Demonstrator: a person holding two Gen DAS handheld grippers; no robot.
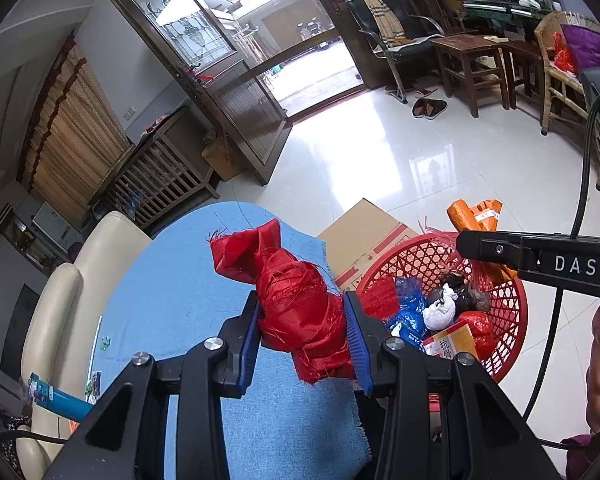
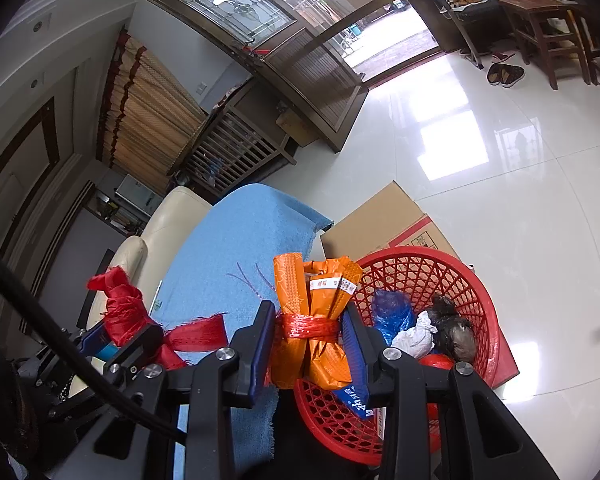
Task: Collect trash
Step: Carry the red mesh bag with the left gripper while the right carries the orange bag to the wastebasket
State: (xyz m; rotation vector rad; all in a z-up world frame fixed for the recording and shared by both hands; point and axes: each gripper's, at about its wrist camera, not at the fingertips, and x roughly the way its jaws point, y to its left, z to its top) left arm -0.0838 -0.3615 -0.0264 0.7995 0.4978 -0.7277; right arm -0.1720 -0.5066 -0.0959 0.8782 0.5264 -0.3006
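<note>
Both my claws grip bundled trash next to a red basket of collected rubbish.

Left wrist view: my left claw is closed narrowly on a crumpled red cloth bundle, its blue pads pressing both sides, above a blue cloth spread on the tabletop. Just right of it sits the red basket, holding a blue bag, a white wad, a dark lump and a small printed box. A cardboard box lies behind the basket on the glossy tiled floor. Right wrist view: my right claw pinches an orange packet tied with red string, held over the near left rim of the red basket. My left claw, with its red cloth bundle, shows at the lower left.
</note>
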